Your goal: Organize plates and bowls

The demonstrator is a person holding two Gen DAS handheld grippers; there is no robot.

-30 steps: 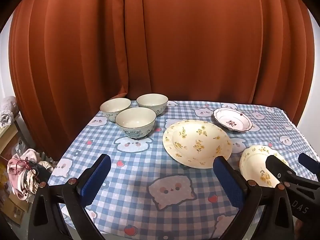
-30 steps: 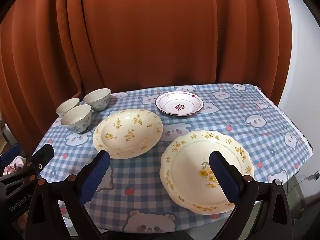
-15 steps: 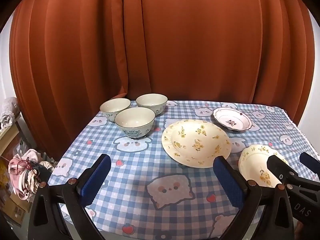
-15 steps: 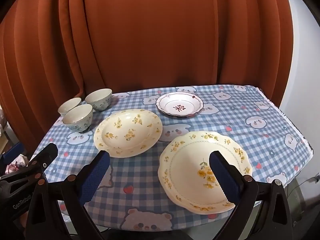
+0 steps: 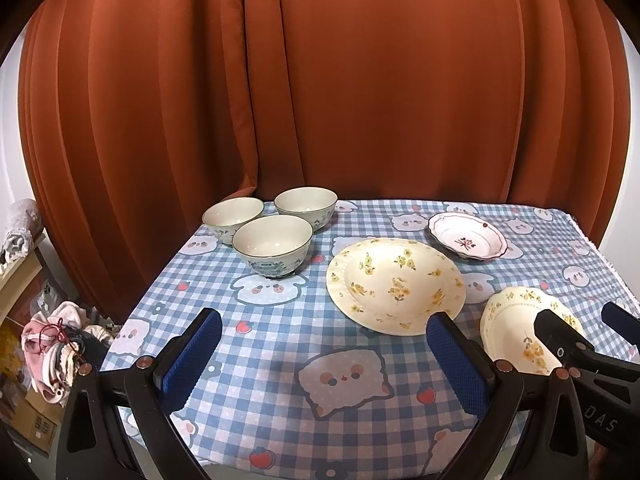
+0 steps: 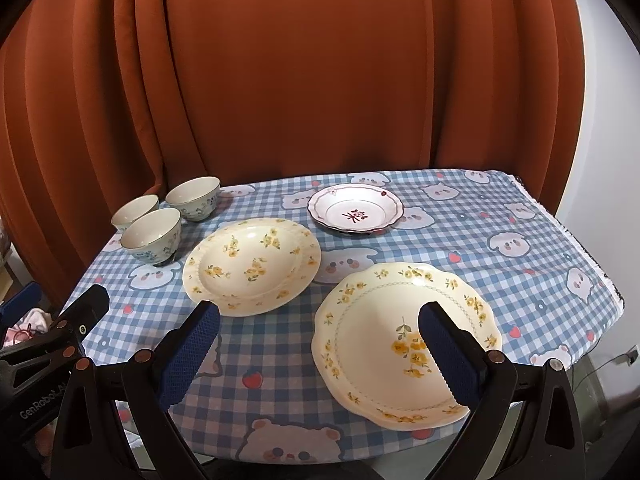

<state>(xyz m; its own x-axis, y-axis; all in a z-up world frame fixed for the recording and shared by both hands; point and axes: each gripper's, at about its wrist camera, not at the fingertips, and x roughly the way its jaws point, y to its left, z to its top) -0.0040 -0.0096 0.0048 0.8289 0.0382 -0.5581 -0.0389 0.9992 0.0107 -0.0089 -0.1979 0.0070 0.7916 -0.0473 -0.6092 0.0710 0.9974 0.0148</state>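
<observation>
From the left wrist view, the left hand-held gripper [image 5: 322, 346] hovers over the near edge of the surface covered in a blue-and-white checked cloth with cartoon animals [image 5: 260, 344], its blue-padded fingers spread wide with nothing between them. Ahead and to its left stand three pale ceramic bowls with blue patterns [image 5: 272, 246], clustered close together. Ahead and slightly right lies a round cream deep plate with yellow flowers [image 5: 396, 284]; beyond that, a small white plate with a red motif [image 5: 468, 236]. This view alone shows a heap of pink and white clothes [image 5: 52, 352] low to the left, off the surface. The right hand-held gripper [image 5: 592, 330] shows at the right edge, over a scalloped cream plate with yellow flowers [image 5: 516, 320].

From the right wrist view, the right hand-held gripper [image 6: 318, 346] is also wide open and empty, hovering level above the surface's near edge. Its right finger overlaps the scalloped plate [image 6: 384, 332] in the picture; whether it touches it cannot be told. The round flowered plate [image 6: 252, 264] sits ahead left, the bowls [image 6: 152, 236] farther left, the red-motif plate [image 6: 354, 212] straight ahead. Only here is the whole scalloped plate seen. A rust-orange curtain [image 6: 320, 80] hangs behind.
</observation>
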